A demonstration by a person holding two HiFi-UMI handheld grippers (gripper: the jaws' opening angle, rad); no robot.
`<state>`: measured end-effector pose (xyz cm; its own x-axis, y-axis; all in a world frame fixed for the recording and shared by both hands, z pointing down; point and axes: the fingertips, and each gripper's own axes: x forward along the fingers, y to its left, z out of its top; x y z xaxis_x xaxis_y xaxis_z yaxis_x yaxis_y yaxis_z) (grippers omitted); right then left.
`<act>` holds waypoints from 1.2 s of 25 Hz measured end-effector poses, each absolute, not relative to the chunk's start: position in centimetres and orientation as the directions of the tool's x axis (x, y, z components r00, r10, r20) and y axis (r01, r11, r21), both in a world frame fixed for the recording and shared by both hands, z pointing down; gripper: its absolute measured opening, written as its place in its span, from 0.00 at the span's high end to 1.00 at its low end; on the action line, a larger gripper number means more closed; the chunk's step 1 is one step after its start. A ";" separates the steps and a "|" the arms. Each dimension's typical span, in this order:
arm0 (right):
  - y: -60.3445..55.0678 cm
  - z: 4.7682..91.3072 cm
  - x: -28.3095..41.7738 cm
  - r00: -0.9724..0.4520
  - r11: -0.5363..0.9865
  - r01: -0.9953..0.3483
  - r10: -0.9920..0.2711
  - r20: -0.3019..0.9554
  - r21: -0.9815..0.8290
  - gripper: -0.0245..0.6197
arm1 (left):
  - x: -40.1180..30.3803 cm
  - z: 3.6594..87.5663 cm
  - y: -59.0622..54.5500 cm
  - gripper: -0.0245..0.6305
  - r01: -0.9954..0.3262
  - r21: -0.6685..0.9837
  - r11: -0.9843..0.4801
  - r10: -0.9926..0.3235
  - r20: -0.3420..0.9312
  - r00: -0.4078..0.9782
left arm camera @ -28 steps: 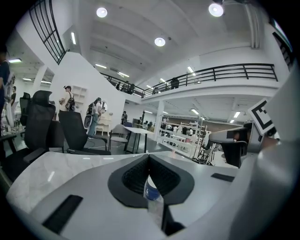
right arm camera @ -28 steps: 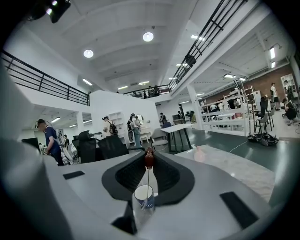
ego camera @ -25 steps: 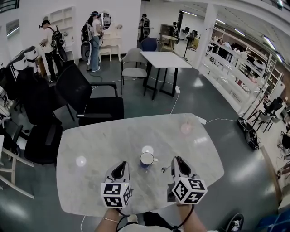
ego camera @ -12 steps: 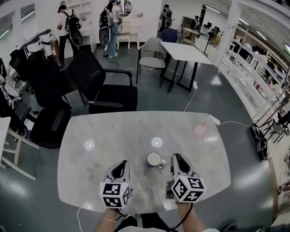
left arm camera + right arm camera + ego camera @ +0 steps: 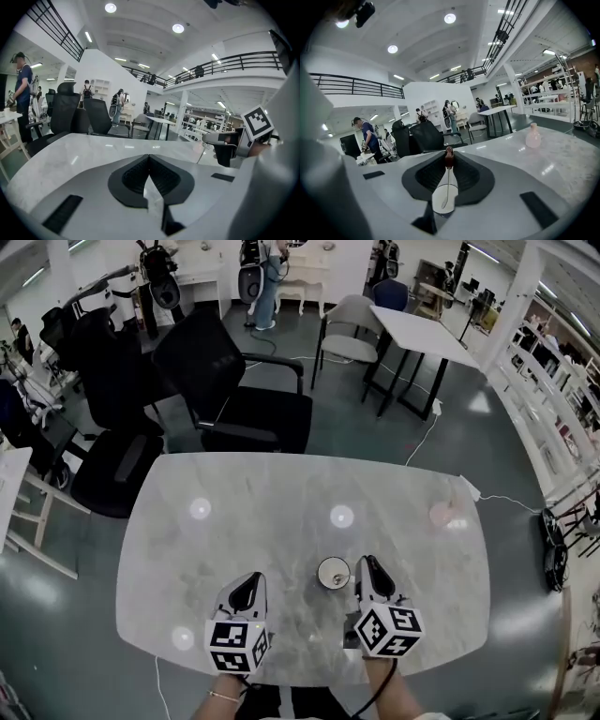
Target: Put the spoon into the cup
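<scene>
A white cup (image 5: 333, 572) stands on the marble table (image 5: 234, 512) near its front edge. My right gripper (image 5: 364, 567) is just to the right of the cup, almost touching it. It is shut on a thin spoon (image 5: 449, 158), whose brown end sticks up between the fingertips. My left gripper (image 5: 248, 591) hovers to the left of the cup, well apart from it. Its jaws are shut with nothing between them (image 5: 149, 157). The left gripper view shows the right gripper (image 5: 233, 146) off to the right; the cup does not show there.
A small pink bottle (image 5: 441, 514) (image 5: 533, 136) stands at the table's far right. Black office chairs (image 5: 234, 390) crowd the far and left sides of the table. A white table (image 5: 422, 334) and a grey chair stand farther back, with people beyond.
Both grippers have sunk toward the table, and the right one has closed in on the cup from the right. The head view has tipped further down.
</scene>
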<state>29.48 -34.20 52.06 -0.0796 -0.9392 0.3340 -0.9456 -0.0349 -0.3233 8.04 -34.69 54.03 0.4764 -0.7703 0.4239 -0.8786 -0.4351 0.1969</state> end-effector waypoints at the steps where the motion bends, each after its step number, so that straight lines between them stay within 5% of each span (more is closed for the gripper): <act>1: -34.4 52.5 29.5 -0.084 -0.032 -0.945 -0.937 0.339 -0.325 0.85 | 7.9 54.3 -34.7 0.93 -0.881 0.201 -0.429 -0.772 0.425 0.473; 30: -35.2 59.9 27.3 -0.125 -0.020 -0.958 -0.868 0.481 -0.285 0.81 | 8.0 58.0 -34.2 0.93 -0.888 0.253 -0.383 -0.754 0.470 0.459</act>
<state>27.30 -35.18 59.89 -0.1245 -0.8677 0.4813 -0.9584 -0.0204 -0.2848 7.95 -34.23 57.96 0.4589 -0.7538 0.4702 -0.8884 -0.3829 0.2532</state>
